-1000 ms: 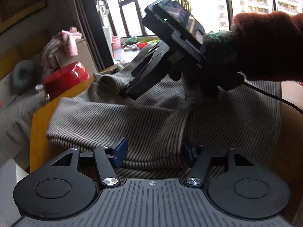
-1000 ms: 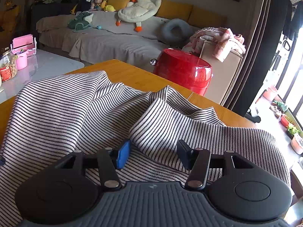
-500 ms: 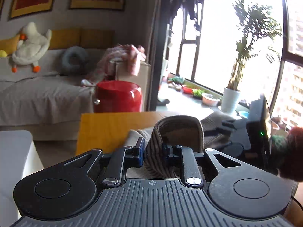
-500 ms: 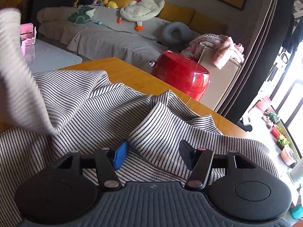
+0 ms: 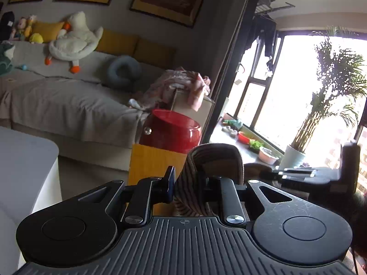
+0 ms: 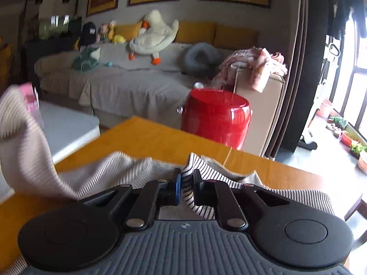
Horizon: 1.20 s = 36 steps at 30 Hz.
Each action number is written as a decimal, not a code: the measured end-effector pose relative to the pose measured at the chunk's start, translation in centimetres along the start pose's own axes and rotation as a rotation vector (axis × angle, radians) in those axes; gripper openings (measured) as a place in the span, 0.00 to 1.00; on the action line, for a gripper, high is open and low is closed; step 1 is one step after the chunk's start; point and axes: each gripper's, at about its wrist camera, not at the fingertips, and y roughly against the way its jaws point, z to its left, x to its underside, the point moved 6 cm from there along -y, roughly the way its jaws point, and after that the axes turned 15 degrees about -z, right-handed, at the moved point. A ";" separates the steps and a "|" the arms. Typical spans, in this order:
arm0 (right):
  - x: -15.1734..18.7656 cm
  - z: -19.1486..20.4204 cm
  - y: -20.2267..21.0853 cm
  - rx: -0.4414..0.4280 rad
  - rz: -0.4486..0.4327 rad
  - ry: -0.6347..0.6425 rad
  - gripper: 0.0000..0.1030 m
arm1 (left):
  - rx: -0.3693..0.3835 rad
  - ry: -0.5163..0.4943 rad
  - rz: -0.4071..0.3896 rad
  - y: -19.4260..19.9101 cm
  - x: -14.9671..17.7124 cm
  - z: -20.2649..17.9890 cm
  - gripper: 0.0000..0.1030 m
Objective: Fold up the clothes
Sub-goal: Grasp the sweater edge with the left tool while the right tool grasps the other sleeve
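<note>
A grey-and-black striped garment (image 6: 128,171) lies rumpled across the yellow wooden table (image 6: 149,137). My right gripper (image 6: 187,184) is just closing, and its pads press on a raised fold of that cloth. One blurred end of the garment (image 6: 20,137) hangs lifted at the far left of the right wrist view. In the left wrist view my left gripper (image 5: 187,178) is shut on a looped bunch of the striped garment (image 5: 215,158), held above the table corner (image 5: 149,160). The right gripper's black body (image 5: 346,167) shows at the right edge.
A red bin (image 6: 218,116) stands just past the table's far edge, beside a box draped with pink clothes (image 6: 254,64). A white low table (image 6: 66,123) sits to the left. A grey sofa with soft toys (image 6: 153,34) runs along the back wall.
My left gripper shut on a bunch of the striped cloth, then lifted it and swung round. My right gripper went from open above the garment to shut on a fold, and rose a little.
</note>
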 end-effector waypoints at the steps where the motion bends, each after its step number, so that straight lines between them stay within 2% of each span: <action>1: -1.3 -0.1 0.2 -0.016 -0.025 -0.050 0.09 | 0.000 0.000 0.000 0.0 0.0 0.0 0.21; 5: -3.7 0.8 -0.2 -0.109 -0.043 -0.194 0.09 | 0.006 0.010 0.002 0.1 0.0 -0.2 0.21; 12: 1.1 3.8 -3.5 -0.122 0.027 -0.198 0.11 | 0.008 0.006 0.020 -0.1 -0.1 -0.9 0.21; 15: 2.7 3.4 -3.6 -0.144 0.069 -0.240 0.17 | 0.006 -0.005 0.035 -0.4 -0.4 -1.6 0.21; 16: 3.0 3.1 -3.4 -0.150 0.073 -0.257 0.22 | 0.005 -0.010 0.040 -0.4 -0.5 -1.9 0.21; 18: 2.8 1.7 -1.2 -0.159 0.017 -0.274 0.35 | 0.009 -0.039 0.048 -0.6 -0.6 -3.2 0.21; 19: 2.5 0.8 0.1 -0.156 -0.019 -0.264 0.47 | 0.012 -0.052 0.051 -0.7 -0.7 -3.7 0.21; 20: 2.3 -0.2 1.6 -0.152 -0.055 -0.253 0.55 | 0.017 -0.070 0.054 -1.0 -0.9 -4.5 0.21; 25: 3.4 -5.4 7.3 -0.078 -0.160 -0.253 0.61 | 0.045 -0.175 0.041 -3.3 -2.5 -9.9 0.21; 29: 5.8 -9.0 9.2 -0.034 -0.181 -0.380 0.61 | 0.063 -0.300 -0.003 -5.9 -4.8 -15.5 0.21; 32: 7.2 -11.0 9.5 -0.003 -0.181 -0.469 0.61 | 0.096 -0.337 -0.018 -7.7 -5.4 -19.1 0.21; 35: 5.9 -12.2 10.3 0.000 -0.244 -0.491 0.60 | 0.140 -0.337 -0.010 -9.0 -5.1 -22.1 0.21; 36: 5.2 -12.5 10.5 0.004 -0.250 -0.462 0.60 | 0.160 -0.326 0.005 -9.5 -4.6 -23.0 0.21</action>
